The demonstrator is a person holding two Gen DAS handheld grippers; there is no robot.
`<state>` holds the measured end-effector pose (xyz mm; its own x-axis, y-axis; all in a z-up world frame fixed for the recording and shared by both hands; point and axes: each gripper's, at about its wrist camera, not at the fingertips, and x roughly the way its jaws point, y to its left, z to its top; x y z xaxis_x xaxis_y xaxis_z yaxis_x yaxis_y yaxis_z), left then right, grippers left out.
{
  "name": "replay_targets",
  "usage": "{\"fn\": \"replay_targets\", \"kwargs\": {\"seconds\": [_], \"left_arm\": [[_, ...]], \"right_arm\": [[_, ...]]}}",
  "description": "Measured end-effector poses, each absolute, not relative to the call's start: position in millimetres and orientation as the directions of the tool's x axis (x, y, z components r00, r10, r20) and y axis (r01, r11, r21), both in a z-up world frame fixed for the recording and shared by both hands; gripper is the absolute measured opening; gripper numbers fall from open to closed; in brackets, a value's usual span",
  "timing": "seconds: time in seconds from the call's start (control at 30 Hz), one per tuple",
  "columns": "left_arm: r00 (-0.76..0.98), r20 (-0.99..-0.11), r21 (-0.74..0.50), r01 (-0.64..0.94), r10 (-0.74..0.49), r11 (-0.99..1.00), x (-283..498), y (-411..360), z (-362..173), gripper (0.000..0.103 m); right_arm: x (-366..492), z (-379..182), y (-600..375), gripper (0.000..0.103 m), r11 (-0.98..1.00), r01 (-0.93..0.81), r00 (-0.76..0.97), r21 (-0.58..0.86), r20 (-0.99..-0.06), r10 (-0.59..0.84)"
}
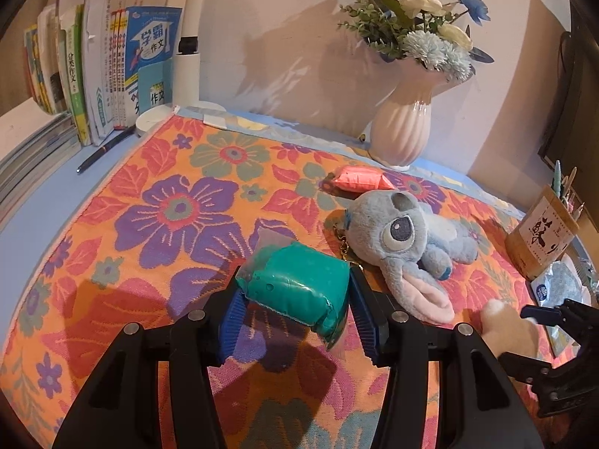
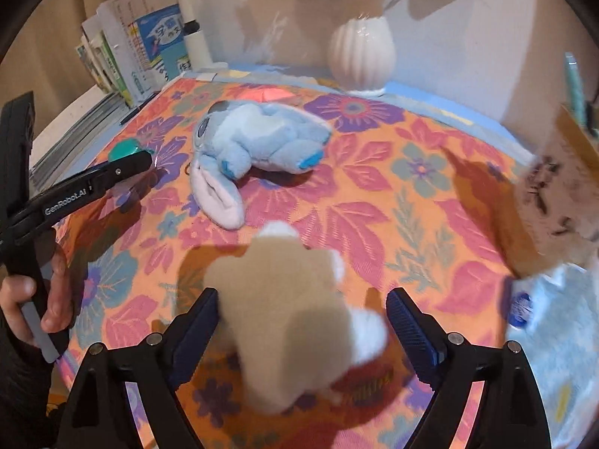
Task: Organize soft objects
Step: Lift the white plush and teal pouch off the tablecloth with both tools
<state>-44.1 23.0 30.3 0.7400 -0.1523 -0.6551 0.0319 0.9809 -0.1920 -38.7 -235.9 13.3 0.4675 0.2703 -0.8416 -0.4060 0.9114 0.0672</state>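
From the left wrist, the left gripper (image 1: 295, 312) pinches a teal packet (image 1: 295, 286) over the floral cloth (image 1: 168, 205). From the right wrist, the right gripper (image 2: 303, 331) stands spread around a beige plush (image 2: 288, 314), which looks released; next, I judge, the packet needs setting down.

Two grippers: left gripper (image 1: 295, 301), right gripper (image 2: 303, 331). Two plush toys: blue plush (image 1: 408, 241) and beige plush (image 2: 288, 310). Two sealed soft packs: teal pack (image 1: 299, 284) and red pack (image 1: 357, 179). One floral cloth (image 1: 168, 224) over the surface. One ribbed vase (image 1: 402, 127) with one bunch of flowers (image 1: 419, 26). One pen (image 1: 106, 149). One wooden pen holder (image 1: 539, 239). One row of upright books (image 1: 112, 63), exact number unclear. One hand (image 2: 41, 299) in view.
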Motion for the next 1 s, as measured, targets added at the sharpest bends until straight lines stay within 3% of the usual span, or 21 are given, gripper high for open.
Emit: {"fn": "replay_targets", "kwargs": {"seconds": [0.03, 0.13, 0.27, 0.67, 0.73, 0.77, 0.87, 1.0], "left_arm": [[0.740, -0.655, -0.189, 0.033, -0.151, 0.981, -44, 22, 30, 0.050], [0.739, -0.656, -0.187, 0.038, -0.153, 0.982, -44, 22, 30, 0.050], [0.735, -0.658, -0.193, 0.043, -0.162, 0.980, -43, 23, 30, 0.050], [0.741, -0.650, -0.194, 0.051, -0.167, 0.980, -45, 23, 31, 0.050], [0.742, -0.649, -0.193, 0.053, -0.167, 0.980, -46, 23, 31, 0.050], [0.742, -0.648, -0.193, 0.055, -0.169, 0.980, -46, 23, 31, 0.050], [0.739, -0.652, -0.192, 0.057, -0.171, 0.980, -45, 21, 31, 0.050], [0.705, -0.666, -0.268, 0.078, -0.243, 0.960, -46, 23, 33, 0.049]], "right_arm": [[-35, 8, -232, 0.075, 0.903, -0.419, 0.442, 0.096, -0.847, 0.295], [-41, 6, -223, 0.073, 0.893, -0.442, 0.454, 0.078, -0.839, 0.298], [-55, 7, -222, 0.082, 0.894, -0.441, 0.436, 0.080, -0.852, 0.291], [-68, 21, -222, 0.087, 0.901, -0.415, 0.548, -0.127, -0.825, 0.137], [-67, 15, -219, 0.066, 0.903, -0.417, 0.538, -0.104, -0.829, 0.154], [-67, 13, -217, 0.062, 0.905, -0.414, 0.532, -0.093, -0.832, 0.158], [-71, 15, -214, 0.052, 0.911, -0.396, 0.566, -0.116, -0.812, 0.143], [-79, 35, -217, 0.051, 0.924, -0.357, 0.617, -0.135, -0.777, 0.124]]}}
